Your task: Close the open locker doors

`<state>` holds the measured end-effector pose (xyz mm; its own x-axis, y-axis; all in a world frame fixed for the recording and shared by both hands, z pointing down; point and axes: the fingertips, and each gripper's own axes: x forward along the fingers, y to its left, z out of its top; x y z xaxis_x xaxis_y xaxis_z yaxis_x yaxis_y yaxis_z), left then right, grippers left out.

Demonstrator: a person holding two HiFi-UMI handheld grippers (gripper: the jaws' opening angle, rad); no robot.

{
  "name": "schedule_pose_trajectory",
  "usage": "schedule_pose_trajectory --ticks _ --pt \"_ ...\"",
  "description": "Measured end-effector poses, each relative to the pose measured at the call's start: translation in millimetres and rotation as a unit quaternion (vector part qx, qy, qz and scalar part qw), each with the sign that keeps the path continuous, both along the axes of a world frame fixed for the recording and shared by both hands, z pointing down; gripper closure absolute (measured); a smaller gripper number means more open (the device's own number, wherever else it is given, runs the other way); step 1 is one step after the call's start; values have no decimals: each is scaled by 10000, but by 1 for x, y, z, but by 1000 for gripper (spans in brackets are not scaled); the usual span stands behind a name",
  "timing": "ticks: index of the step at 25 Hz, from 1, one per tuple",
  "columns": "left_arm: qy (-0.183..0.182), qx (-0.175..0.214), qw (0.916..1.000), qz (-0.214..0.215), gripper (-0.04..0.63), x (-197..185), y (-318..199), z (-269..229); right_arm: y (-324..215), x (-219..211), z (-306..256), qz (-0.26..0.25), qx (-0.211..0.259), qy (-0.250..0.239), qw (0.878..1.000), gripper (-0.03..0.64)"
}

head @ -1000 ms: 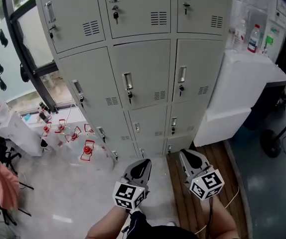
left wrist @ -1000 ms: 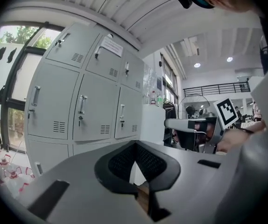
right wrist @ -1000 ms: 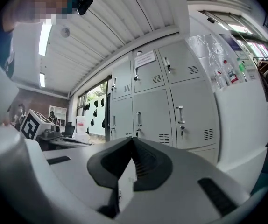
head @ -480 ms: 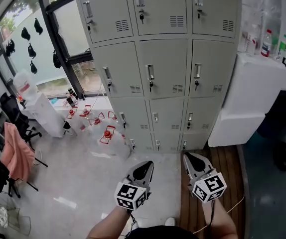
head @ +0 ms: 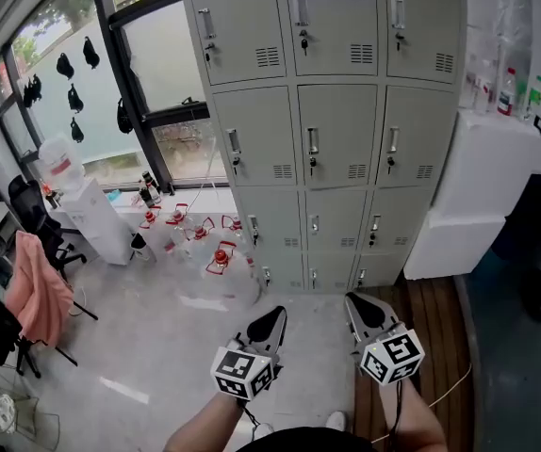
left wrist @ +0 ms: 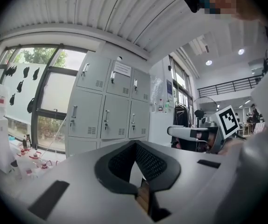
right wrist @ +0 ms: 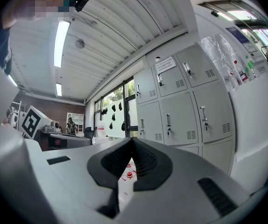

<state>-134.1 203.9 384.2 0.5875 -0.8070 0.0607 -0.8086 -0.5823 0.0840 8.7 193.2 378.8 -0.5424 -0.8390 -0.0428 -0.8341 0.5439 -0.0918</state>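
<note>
The grey locker bank (head: 336, 130) stands ahead of me in the head view, and every door I can see lies flush and closed, each with its handle and key. My left gripper (head: 274, 313) and right gripper (head: 354, 300) hang side by side low in that view, well short of the lockers, both shut with nothing between the jaws. In the left gripper view the lockers (left wrist: 108, 111) sit far beyond the closed left gripper (left wrist: 135, 144). The right gripper view shows the lockers (right wrist: 185, 104) to the right of the closed right gripper (right wrist: 133, 140).
A white cabinet (head: 483, 186) with bottles on top stands right of the lockers. Clear water jugs with red caps (head: 219, 254) lie on the floor at the lockers' left foot, beside a water dispenser (head: 96, 219) and a window. A pink cloth (head: 33, 290) hangs at left.
The lockers have drawn away and now look smaller and farther; more of the top row, the window and the floor show. Both grippers stay shut, side by side.
</note>
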Motion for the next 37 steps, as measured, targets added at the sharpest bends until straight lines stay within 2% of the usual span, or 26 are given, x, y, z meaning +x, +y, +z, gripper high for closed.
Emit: schedule_pose_trajectory --ticks 5,11,17,23,37 --pt "176 42 9994 302 581 -19 10 -7 22 -15 -8 378 12 93 9992 612" --pt "403 1 9963 754 581 -9 14 -6 46 2 -10 966 -47 166 9952 612" --pt "427 -74 9940 1008 581 -7 17 -9 58 4 -16 1243 -115 175 9920 612" --pt "407 -112 9934 1070 581 -11 15 -5 60 1 -11 1334 -169 152 9908 612" --pt "386 -122 9955 853 581 -27 21 -2 56 -16 -7 1104 -170 163 9936 612"
